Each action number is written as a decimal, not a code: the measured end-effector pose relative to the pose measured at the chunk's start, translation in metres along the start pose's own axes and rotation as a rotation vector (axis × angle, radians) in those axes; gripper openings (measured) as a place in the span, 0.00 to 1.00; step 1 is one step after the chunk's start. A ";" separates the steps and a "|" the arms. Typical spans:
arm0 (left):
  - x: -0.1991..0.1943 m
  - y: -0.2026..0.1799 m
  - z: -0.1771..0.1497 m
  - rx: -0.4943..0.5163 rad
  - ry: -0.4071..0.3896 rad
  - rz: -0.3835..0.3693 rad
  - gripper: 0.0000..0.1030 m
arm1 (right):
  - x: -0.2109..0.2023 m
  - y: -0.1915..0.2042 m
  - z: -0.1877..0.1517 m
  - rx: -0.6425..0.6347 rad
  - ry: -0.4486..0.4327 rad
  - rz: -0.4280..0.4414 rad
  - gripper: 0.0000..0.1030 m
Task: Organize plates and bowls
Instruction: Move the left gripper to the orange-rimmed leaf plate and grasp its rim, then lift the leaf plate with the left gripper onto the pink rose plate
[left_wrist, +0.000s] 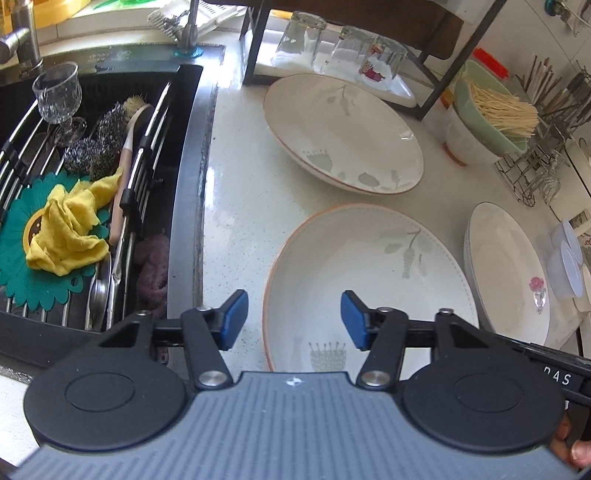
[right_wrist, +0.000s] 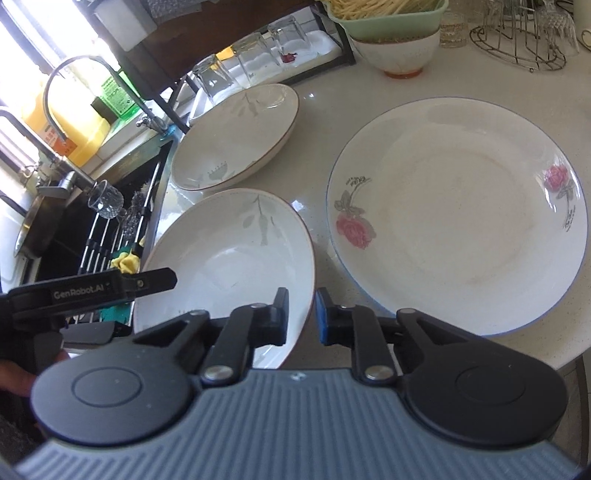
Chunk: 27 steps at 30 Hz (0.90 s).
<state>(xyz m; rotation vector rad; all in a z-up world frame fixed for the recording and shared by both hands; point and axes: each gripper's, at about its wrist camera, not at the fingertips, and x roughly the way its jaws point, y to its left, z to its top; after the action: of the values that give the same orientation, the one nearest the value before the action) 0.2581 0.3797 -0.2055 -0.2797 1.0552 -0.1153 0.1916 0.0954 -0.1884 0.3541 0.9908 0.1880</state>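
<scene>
White glazed near bowl (right_wrist: 229, 251), orange rim, grey leaf print, sits low-centre on the speckled tabletop (left_wrist: 236, 206), empty. Right tool (right_wrist: 301, 314) has its fingers nearly closed astride this bowl's right rim; whether the pads actually bite can't be told. Left tool (left_wrist: 293, 319) about half open, blue pads (left_wrist: 232, 317) straddling the same bowl's left rim, not touching it. Bare tabletop strip runs between that bowl and the sink edge (left_wrist: 192, 206) at left. Rose plate (right_wrist: 458, 229), flat, blue-edged, just right of the bowl, empty. Second leaf-print bowl (left_wrist: 343, 133) behind, a narrow gap apart, empty. Sink rack at left holds a yellow cloth (left_wrist: 70, 229), steel scourers (left_wrist: 92, 147), a stemmed glass (left_wrist: 59, 96). Upturned tumblers (left_wrist: 340, 48) at upper centre; green bowl (left_wrist: 484, 110) of pale sticks at upper right.
</scene>
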 end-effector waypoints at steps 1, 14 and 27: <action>0.002 0.002 0.000 -0.009 -0.001 -0.001 0.47 | 0.002 -0.001 0.000 0.005 0.002 0.003 0.17; 0.005 0.023 0.007 -0.061 0.000 -0.170 0.36 | 0.013 -0.009 0.002 0.024 0.048 0.072 0.13; -0.028 0.005 0.051 -0.048 0.040 -0.304 0.36 | -0.038 -0.009 0.030 0.070 0.008 0.068 0.13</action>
<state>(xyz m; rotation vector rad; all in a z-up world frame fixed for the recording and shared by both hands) 0.2886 0.3994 -0.1594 -0.4821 1.0511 -0.3698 0.1965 0.0687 -0.1474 0.4514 0.9952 0.2168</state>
